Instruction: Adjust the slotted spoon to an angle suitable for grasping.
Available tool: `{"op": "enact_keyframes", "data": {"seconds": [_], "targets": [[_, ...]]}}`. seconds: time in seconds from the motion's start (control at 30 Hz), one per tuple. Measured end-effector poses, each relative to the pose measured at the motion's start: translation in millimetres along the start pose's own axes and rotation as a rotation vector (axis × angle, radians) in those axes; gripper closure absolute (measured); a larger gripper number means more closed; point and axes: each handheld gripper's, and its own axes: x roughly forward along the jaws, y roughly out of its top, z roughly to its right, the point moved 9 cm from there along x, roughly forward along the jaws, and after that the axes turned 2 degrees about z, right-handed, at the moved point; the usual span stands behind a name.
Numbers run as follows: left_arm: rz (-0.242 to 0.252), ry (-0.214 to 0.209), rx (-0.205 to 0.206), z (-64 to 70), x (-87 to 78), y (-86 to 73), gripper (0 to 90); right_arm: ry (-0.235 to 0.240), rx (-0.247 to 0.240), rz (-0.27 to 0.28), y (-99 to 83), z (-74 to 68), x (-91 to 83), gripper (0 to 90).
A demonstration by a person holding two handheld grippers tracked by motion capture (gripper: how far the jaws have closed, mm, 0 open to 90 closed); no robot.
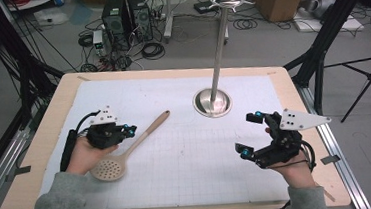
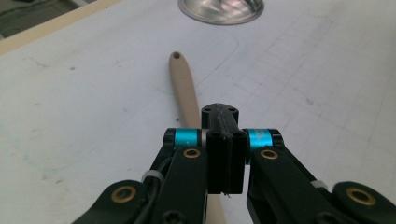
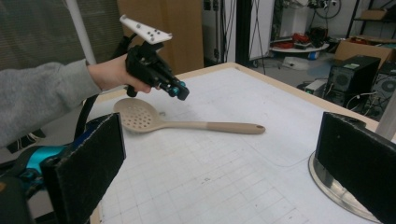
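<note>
A beige slotted spoon [image 1: 127, 151] lies flat on the white mat, its perforated head toward the near left and its handle [image 2: 183, 88] pointing at the metal stand. My left gripper [image 1: 129, 131] hovers just above the spoon near the head, jaws shut with nothing between them [image 2: 224, 135]. In the right gripper view the spoon [image 3: 187, 125] rests on the mat under the left gripper [image 3: 180, 91]. My right gripper [image 1: 247, 134] is held at the right side of the mat, open wide and empty [image 3: 224, 168].
A metal stand [image 1: 212, 102] with a round base and a tall pole topped by hooks rises at the mat's far middle; its base [image 3: 336, 191] sits close to my right jaw. The wooden table rim [image 1: 45, 130] frames the mat. Computers and cables lie on the floor beyond.
</note>
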Motion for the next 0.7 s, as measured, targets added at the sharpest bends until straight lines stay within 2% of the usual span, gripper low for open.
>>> {"op": "enact_keyframes", "data": {"seconds": [0.1,0.2,0.23,0.3,0.43,0.47,0.5,0.57,0.7], "targets": [[-0.034,0.003,0.013,-3.7,7.6,-1.9,89.6,0.004,-0.002,-0.002,0.6,-1.7,1.4,0.3],[-0.038,-0.019,0.0,-4.2,14.3,-5.5,89.5,0.01,-0.009,0.003,2.4,-3.2,1.0,0.4],[-0.05,-0.009,0.011,-6.1,17.0,-7.3,89.6,0.01,-0.006,0.004,2.8,-3.6,0.6,0.3],[-0.049,-0.011,0.007,-6.7,18.7,-7.6,89.6,0.01,-0.005,0.01,4.0,-3.6,-0.5,0.3],[-0.084,0.01,-0.006,-13.6,29.7,-15.0,89.6,0.005,-0.005,0.011,3.3,-1.8,-1.5,0.3],[-0.12,0.019,-0.02,-18.0,35.0,-22.0,89.5,0.006,-0.004,0.011,3.2,-1.8,-1.7,0.3],[-0.129,0.023,-0.024,-19.7,36.6,-23.9,89.5,0.007,0.001,0.012,3.3,-2.3,-2.0,0.3],[-0.129,0.022,-0.024,-20.4,38.0,-24.7,89.6,0.007,-0.003,0.018,4.5,-2.1,-2.8,0.3],[-0.16,0.021,-0.018,-20.3,43.4,-30.2,89.5,0.005,-0.004,0.021,5.5,-1.4,-4.5,0.3]]}}
